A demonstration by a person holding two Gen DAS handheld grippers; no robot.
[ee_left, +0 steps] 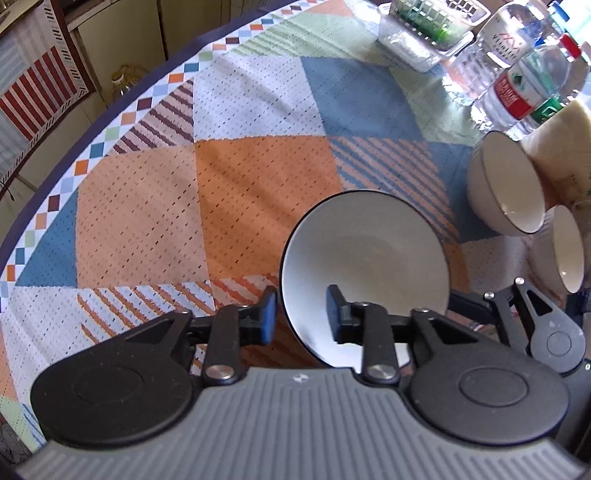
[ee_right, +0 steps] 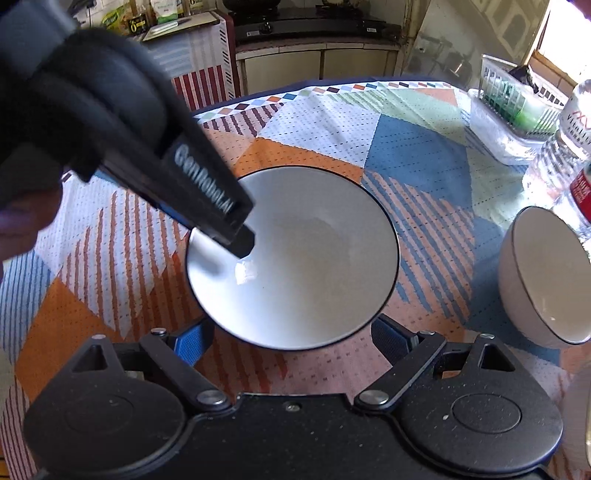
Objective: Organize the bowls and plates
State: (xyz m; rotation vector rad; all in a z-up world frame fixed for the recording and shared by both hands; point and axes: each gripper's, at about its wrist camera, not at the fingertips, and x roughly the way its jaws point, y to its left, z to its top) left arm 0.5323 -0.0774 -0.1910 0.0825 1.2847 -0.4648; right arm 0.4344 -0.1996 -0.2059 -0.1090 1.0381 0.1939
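a wide white bowl with a thin dark rim (ee_left: 365,266) sits on a round worktop (ee_left: 147,206) covered by a patchwork cloth of orange, blue and white. the left tool (ee_left: 301,314) straddles the bowl's near-left rim, one blue pad outside and one inside, with a clear gap either side, so it is narrowly parted and gripping nothing. seen from the right wrist, the same tool reaches down into the bowl from the upper left. the right tool (ee_right: 291,341) hangs wide, its fingers either side of the bowl's near edge, holding nothing. two smaller white bowls (ee_left: 506,184) stand just to the right, close together; all three bowls look empty. the likely risk: if the left tool pulls away at an angle, the inside pad could catch the rim and tip or drag the bowl, and a sliding bowl could knock the small ones. behind them stand clear water bottles (ee_left: 517,77), which a careless sweep could topple, and a clear lidded box (ee_left: 428,26) with green contents too blurred to name.
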